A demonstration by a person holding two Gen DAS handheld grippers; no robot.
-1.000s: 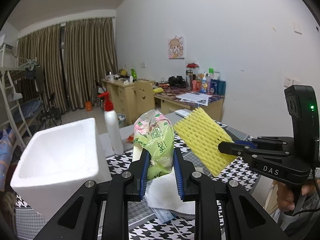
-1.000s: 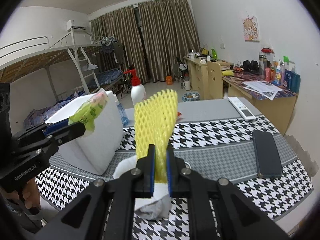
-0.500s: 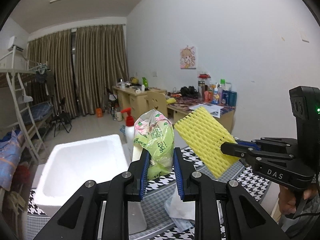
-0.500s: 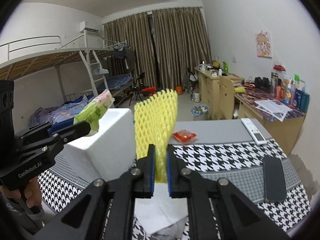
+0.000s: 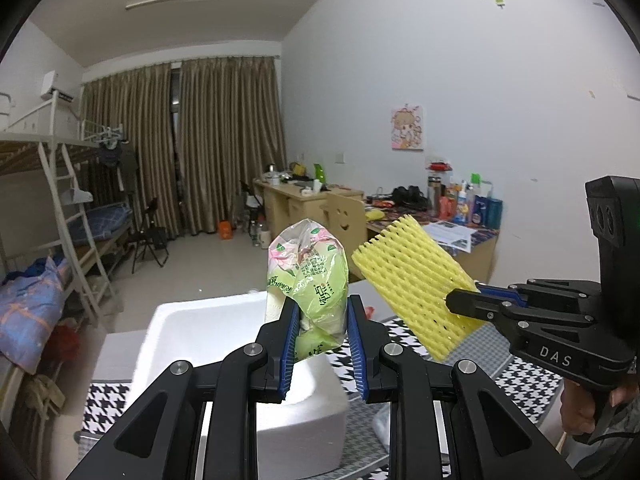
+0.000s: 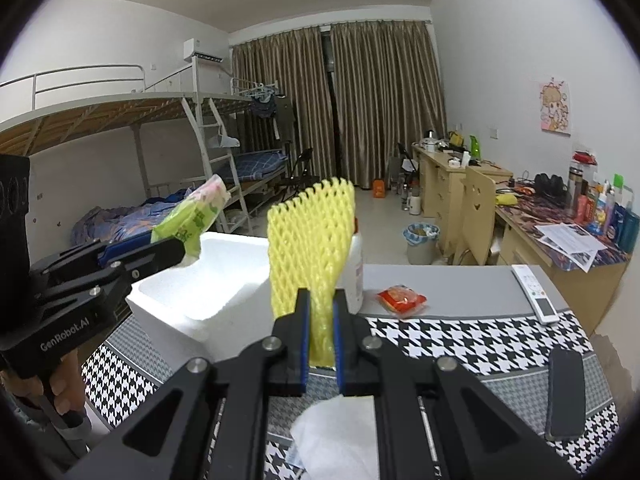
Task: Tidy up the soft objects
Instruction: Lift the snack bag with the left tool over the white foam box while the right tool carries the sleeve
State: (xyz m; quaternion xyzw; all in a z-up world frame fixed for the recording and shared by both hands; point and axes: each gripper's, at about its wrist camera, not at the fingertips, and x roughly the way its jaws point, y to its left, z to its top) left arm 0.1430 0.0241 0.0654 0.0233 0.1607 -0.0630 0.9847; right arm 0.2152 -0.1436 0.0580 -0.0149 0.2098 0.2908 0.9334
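Yellow foam net [image 6: 316,236] upright in right gripper [image 6: 320,332], long axis vertical

Both tongs have risen and swung toward the white rectangular foam box [image 5: 224,332]: the left tongs [image 5: 320,344], with the crinkled green-and-pink plastic packet [image 5: 310,276], now hang above the box's open top, where a second ago the box stood off to their left. The right tongs [image 6: 320,344], carrying the yellow foam mesh sleeve [image 6: 314,240], have lifted off the black-and-white houndstooth table [image 6: 460,344], so the box lies lower in both views. More floor and bunk bed [image 6: 120,120] show behind.
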